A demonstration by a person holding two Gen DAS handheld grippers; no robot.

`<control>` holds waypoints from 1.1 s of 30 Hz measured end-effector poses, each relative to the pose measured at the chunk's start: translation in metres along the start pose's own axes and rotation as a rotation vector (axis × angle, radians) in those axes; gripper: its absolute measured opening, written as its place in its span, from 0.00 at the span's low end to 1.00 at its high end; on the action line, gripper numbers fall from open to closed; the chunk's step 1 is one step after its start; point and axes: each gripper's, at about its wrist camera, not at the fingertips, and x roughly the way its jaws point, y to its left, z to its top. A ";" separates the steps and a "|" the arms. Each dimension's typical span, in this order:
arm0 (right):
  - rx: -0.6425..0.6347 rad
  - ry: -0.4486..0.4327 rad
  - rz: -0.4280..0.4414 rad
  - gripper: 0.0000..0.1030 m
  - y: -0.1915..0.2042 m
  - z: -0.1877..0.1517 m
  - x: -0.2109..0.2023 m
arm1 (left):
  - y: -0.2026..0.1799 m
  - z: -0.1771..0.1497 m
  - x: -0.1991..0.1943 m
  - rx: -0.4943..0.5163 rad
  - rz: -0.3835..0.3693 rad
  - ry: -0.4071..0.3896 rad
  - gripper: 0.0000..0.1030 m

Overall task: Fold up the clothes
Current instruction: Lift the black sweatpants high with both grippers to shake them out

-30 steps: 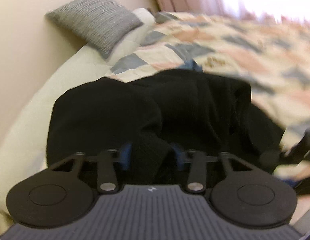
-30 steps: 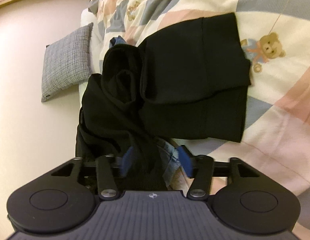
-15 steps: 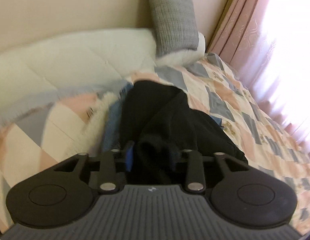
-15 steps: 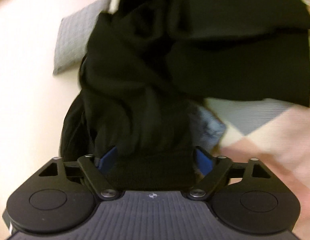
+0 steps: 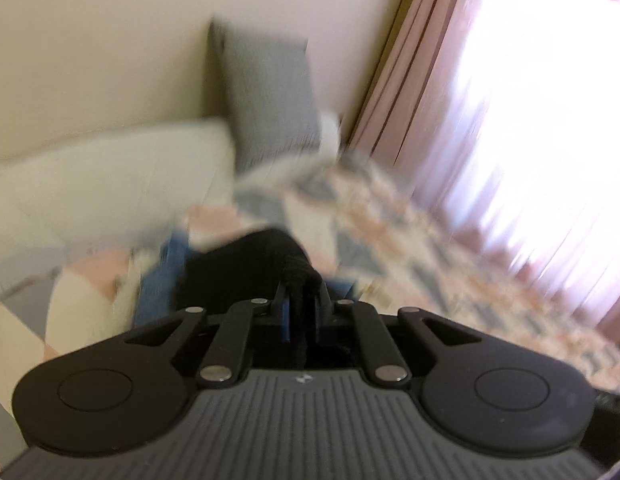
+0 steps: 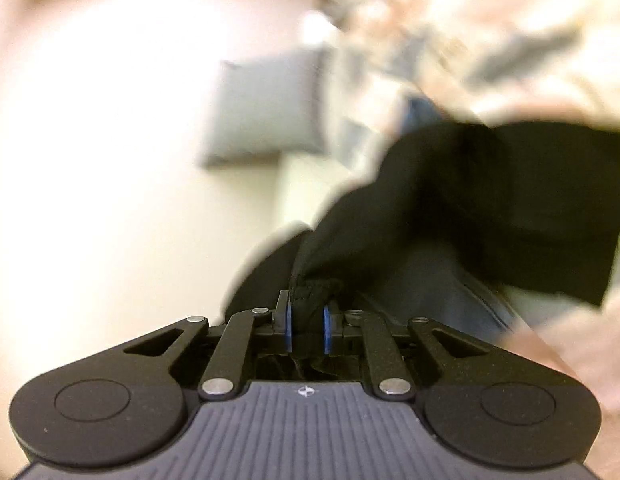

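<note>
Black garment (image 6: 490, 200): a dark, soft piece of clothing, bunched and hanging in folds rather than lying flat, and we hold it in both grippers above a patchwork quilt (image 5: 450, 248). In the right wrist view the right gripper (image 6: 307, 326) has a thick hem between its blue pads, and the jaws are closing on that cloth. From there the fabric rises away in a wide dark sheet towards the right of the picture. In the left wrist view the left gripper (image 5: 304, 312) is clamped on a narrow twisted roll of the same black cloth, jaws almost together. Just beside the garment, something blue (image 5: 162, 280), perhaps denim, lies on the quilt; blur keeps us from saying more. Further out we see a grey cushion (image 5: 266, 100) leaning on a cream wall, a pale padded edge of the bed (image 5: 110, 176) below it, and pink curtains (image 5: 414, 80) beside a bright window.

We judge this the opening step: the garment is picked up at two points, not yet spread. Next we would draw the two grippers apart so the cloth hangs open, then lay it flat on the quilt for the first fold, keeping it clear of the blue item
</note>
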 end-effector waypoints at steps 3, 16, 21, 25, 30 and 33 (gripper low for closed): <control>-0.079 -0.096 0.090 0.14 0.055 0.021 -0.053 | -0.032 0.015 -0.059 0.018 -0.032 -0.105 0.07; -0.433 -0.324 0.355 0.14 0.245 0.025 -0.363 | -0.213 -0.049 -0.364 0.063 -0.282 -0.436 0.08; -0.557 -0.342 0.419 0.14 0.310 0.010 -0.468 | -0.266 -0.062 -0.463 0.047 -0.363 -0.548 0.08; -0.613 -0.335 0.433 0.14 0.350 0.009 -0.504 | -0.288 -0.066 -0.504 0.029 -0.358 -0.587 0.08; -0.591 -0.293 0.351 0.14 0.371 0.024 -0.503 | -0.288 -0.057 -0.466 0.004 -0.285 -0.503 0.08; -0.527 -0.256 0.233 0.14 0.360 0.049 -0.458 | -0.276 -0.052 -0.404 0.001 -0.215 -0.410 0.08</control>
